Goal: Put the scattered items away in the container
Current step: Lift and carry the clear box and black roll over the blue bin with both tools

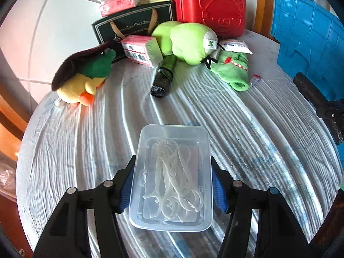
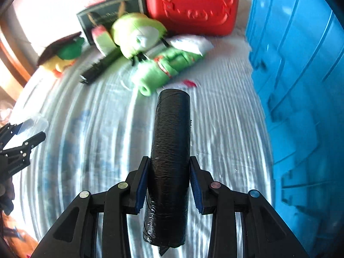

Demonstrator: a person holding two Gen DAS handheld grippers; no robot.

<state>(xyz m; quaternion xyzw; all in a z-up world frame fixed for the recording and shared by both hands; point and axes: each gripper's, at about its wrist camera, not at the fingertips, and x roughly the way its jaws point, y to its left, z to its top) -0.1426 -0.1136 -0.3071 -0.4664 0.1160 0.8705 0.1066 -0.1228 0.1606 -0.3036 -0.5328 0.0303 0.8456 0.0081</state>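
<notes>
My left gripper (image 1: 173, 182) is shut on a clear plastic box (image 1: 172, 221) that has several white floss picks (image 1: 174, 180) inside; its blue pads (image 1: 128, 185) press on the two long sides, and the box hangs above the table. My right gripper (image 2: 168, 180) is shut on a black roll of bags (image 2: 172, 133), which points away from the camera. A big blue crate (image 2: 301, 86) stands close on the right of that roll. In the left wrist view the crate (image 1: 311, 36) is at the far right, with the held roll (image 1: 305, 88) in front of it.
At the back of the round wrapped table (image 1: 86, 150) lie a second black roll (image 1: 162, 79), a green plush (image 1: 187, 40), a hatted duck plush (image 1: 83, 75), a green cloth roll (image 1: 234, 68), pink packs (image 1: 140, 50), a dark gift bag (image 1: 133, 23) and a red case (image 1: 210, 8).
</notes>
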